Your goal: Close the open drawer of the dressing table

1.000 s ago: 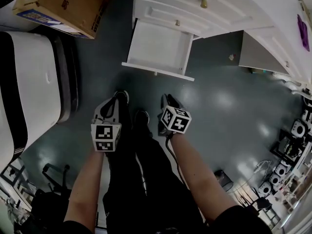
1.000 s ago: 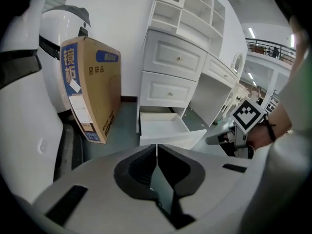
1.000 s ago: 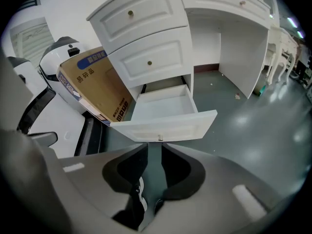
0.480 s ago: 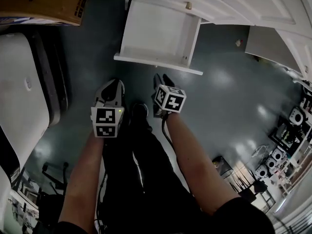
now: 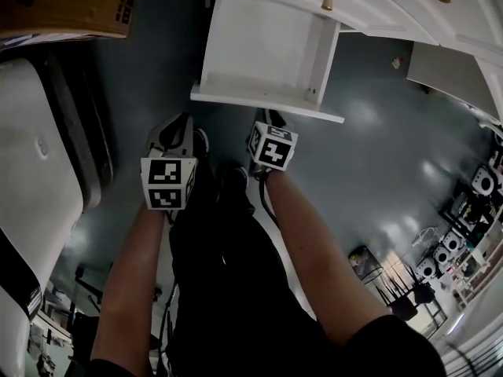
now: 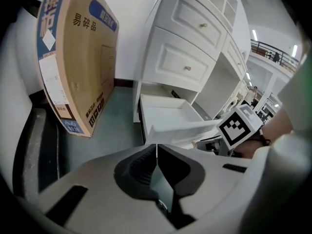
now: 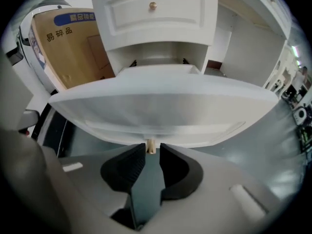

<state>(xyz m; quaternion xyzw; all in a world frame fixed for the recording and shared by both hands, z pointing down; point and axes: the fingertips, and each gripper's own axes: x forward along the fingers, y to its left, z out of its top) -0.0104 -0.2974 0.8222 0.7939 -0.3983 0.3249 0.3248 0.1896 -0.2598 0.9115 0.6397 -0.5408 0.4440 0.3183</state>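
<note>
The bottom drawer (image 5: 259, 45) of the white dressing table (image 6: 187, 38) is pulled well out over the dark floor (image 5: 377, 155), its white inside bare and its front panel (image 7: 161, 106) facing the person. The two drawers above it are pushed in, and the one directly above carries a small brass knob (image 7: 153, 5). The right gripper (image 7: 153, 148) is up against the open drawer's front, just below the panel's lower edge. Its jaws stand a little apart and have just been closing in slightly, with the drawer's pale knob (image 7: 150, 145) between their tips. The knob looks narrower than the gap, so the jaws are not clamped on it. The left gripper (image 6: 156, 147) hangs beside the right one, short of the drawer front and to its left. Its jaws are clenched together with nothing between them, and the right gripper's marker cube (image 6: 239, 126) shows at its side. A tall cardboard box (image 6: 78, 57) with blue print leans just left of the dressing table, and a white rounded casing (image 5: 39, 171) sits further left on the floor. The person's legs (image 5: 228, 273), in black, reach down between the two forearms.
</note>
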